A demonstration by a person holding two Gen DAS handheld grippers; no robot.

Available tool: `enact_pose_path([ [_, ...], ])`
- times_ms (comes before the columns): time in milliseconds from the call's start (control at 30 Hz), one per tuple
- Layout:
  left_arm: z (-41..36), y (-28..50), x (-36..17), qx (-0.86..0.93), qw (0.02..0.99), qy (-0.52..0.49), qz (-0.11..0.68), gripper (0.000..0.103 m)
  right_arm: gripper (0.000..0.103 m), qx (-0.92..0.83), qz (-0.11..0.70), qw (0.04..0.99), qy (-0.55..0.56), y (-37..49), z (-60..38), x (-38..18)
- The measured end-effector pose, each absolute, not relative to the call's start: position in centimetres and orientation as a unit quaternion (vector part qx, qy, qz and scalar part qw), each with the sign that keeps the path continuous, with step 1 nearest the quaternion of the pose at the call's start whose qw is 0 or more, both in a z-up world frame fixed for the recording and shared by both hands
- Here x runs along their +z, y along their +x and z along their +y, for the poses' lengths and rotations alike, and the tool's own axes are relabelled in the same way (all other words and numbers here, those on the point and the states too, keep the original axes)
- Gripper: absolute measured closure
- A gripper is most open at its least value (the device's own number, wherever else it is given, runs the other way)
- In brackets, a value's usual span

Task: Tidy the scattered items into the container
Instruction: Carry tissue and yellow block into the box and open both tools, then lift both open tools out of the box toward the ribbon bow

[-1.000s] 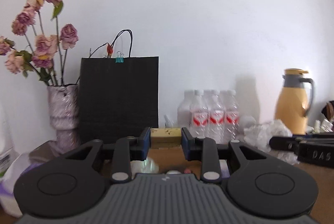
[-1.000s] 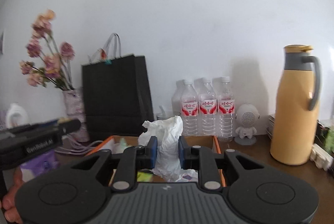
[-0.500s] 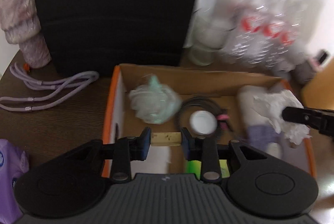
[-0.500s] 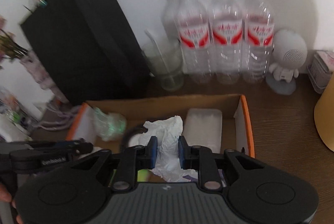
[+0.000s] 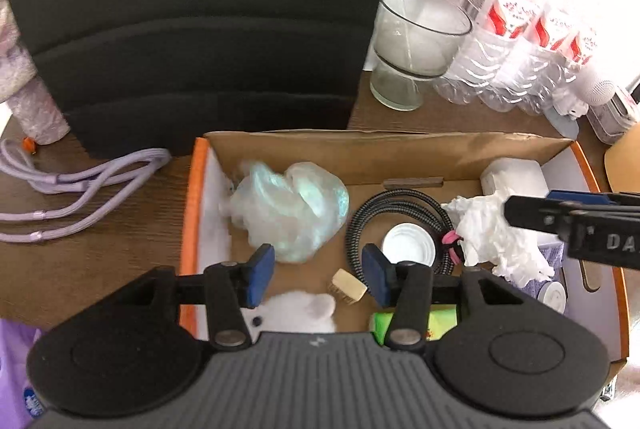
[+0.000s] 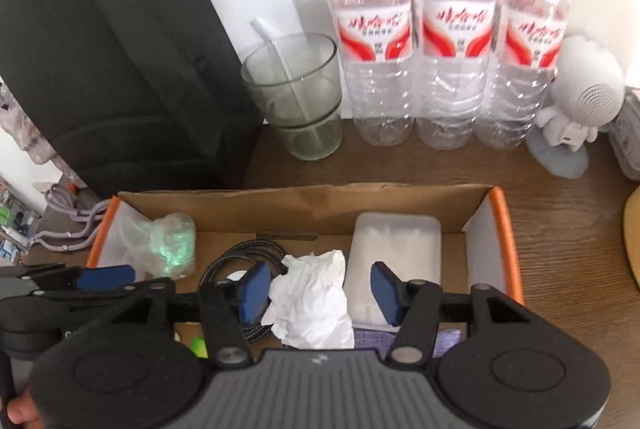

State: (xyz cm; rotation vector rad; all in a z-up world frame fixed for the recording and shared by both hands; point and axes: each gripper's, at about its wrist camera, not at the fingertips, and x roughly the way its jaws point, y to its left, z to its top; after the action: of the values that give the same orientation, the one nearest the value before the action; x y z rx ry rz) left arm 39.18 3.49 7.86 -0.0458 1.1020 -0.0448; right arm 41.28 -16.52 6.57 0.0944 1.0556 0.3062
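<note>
While both tools hang over the cardboard box (image 5: pixel 392 153) on the brown worktop (image 5: pixel 100 229), most of the mess already lies inside it. Off to the left, a purple cord (image 5: pixel 80 185) sits on the worktop outside the box. It looks soft and floppy, so a pinch on its bunched loops would likely work best.

Inside the box, at the left end, is a crinkly plastic bag (image 5: pixel 288 209) — light and squashy. Next comes a small tan block (image 5: pixel 349 286) on the box floor. It looks light and stiff, and should be easy to pinch by its long sides. The left tool (image 5: pixel 318 279) hangs just above it. Its jaws are opening, about half wide, and the pads do not press the block.

Past that lies a coiled black cable (image 5: pixel 400 205) around a white lid (image 5: pixel 408 247). Then comes crumpled white paper (image 6: pixel 310 303), very light and easy to crush. The right tool (image 6: pixel 320 293) sits over it with jaws opening, about half wide — the paper is between them, but the pads look clear of it. A white pack (image 6: pixel 394 253) lies at the right end, touching the paper.
</note>
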Motion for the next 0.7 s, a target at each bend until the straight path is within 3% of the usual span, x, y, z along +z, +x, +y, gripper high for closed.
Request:
enact_pose_path([
  [233,3.9,36.0,11.7,-0.013,0.860,-0.029,0.509,0.045,0.042,0.137,0.500,0.853,0.063,39.0,-17.8,9.8],
  [333,3.7,33.5,13.5,-0.010,0.871,-0.027,0.491,0.036,0.030,0.140,0.487,0.860,0.050,37.0,-18.1,11.7],
  [400,3.4,31.9,14.2,-0.008,0.875,-0.016,0.484,0.032,0.017,0.141,0.474,0.868,0.037,35.3,-18.5,12.9],
  [567,4.0,29.0,15.5,0.013,0.882,-0.019,0.471,0.030,0.016,0.126,0.467,0.875,0.033,32.1,-20.7,14.5],
  [600,4.0,28.2,15.8,0.020,0.891,-0.027,0.453,0.026,0.016,0.121,0.461,0.878,0.036,31.5,-21.1,14.8],
  [667,3.8,26.2,16.4,0.025,0.916,-0.037,0.398,0.000,0.016,0.128,0.439,0.888,0.054,30.1,-21.9,15.1],
  [700,3.3,25.1,16.5,0.025,0.930,-0.030,0.365,0.000,0.016,0.138,0.428,0.890,0.067,29.4,-22.3,15.0],
])
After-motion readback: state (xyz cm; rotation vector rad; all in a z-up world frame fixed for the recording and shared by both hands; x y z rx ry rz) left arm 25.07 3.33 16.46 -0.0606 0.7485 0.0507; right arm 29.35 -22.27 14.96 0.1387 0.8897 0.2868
